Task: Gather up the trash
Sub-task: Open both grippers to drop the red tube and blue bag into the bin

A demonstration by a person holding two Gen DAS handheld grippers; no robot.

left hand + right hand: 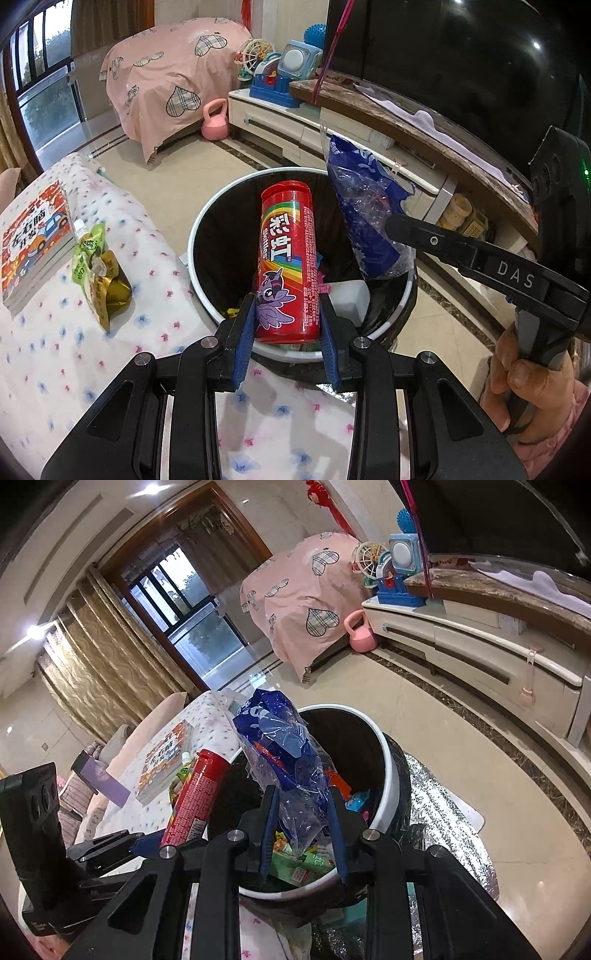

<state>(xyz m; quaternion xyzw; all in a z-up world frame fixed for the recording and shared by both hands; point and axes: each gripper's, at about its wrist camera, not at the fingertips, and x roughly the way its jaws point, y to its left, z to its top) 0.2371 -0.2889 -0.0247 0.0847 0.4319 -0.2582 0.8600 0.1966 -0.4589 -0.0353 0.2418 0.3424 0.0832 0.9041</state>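
My left gripper is shut on a red Skittles tube, held over the mouth of the white-rimmed bin with its black liner. The same tube shows at the left in the right wrist view. My right gripper is shut on a crumpled blue and clear plastic wrapper, also above the bin. In the left wrist view that wrapper hangs from the right gripper's finger over the bin's far right rim. Wrappers and a white block lie inside the bin.
A flowered cloth covers the table, which bears a picture book and a green and gold pouch. A low TV cabinet runs along the right. A pink kettlebell stands on the floor. Silver foil matting lies beside the bin.
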